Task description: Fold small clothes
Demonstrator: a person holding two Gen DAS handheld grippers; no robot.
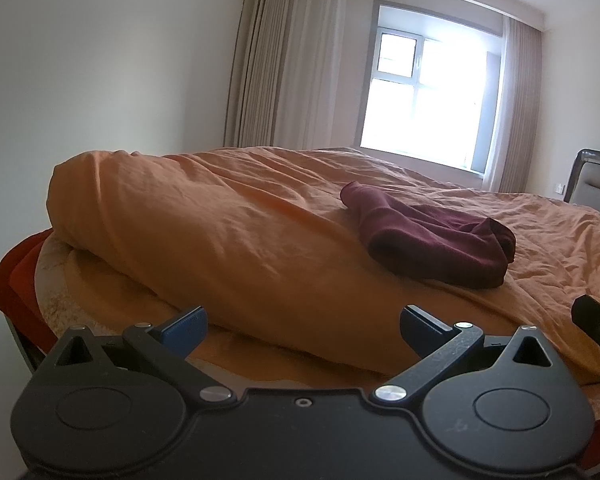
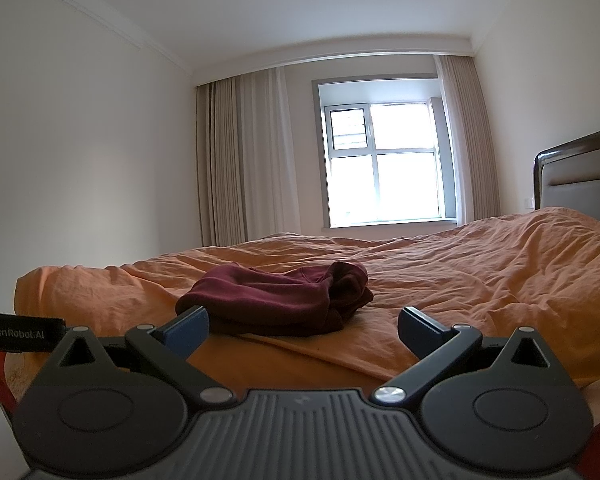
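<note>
A dark maroon garment [image 1: 432,236] lies bunched and partly folded on the orange duvet [image 1: 228,232]. In the left wrist view it sits ahead and to the right of my left gripper [image 1: 302,330], which is open and holds nothing. In the right wrist view the same maroon garment [image 2: 276,296] lies just beyond my right gripper [image 2: 302,330], near its left finger [image 2: 188,330]. That gripper is open too, with nothing between its blue pads. Neither gripper touches the cloth.
The duvet is rolled into a thick ridge [image 1: 112,216] at the bed's left end. A headboard [image 2: 576,176] stands at the right. Window [image 2: 380,164] and curtains [image 2: 236,160] are behind. The other gripper's body [image 2: 16,332] shows at the left edge. Red cloth [image 1: 12,276] hangs at the bed corner.
</note>
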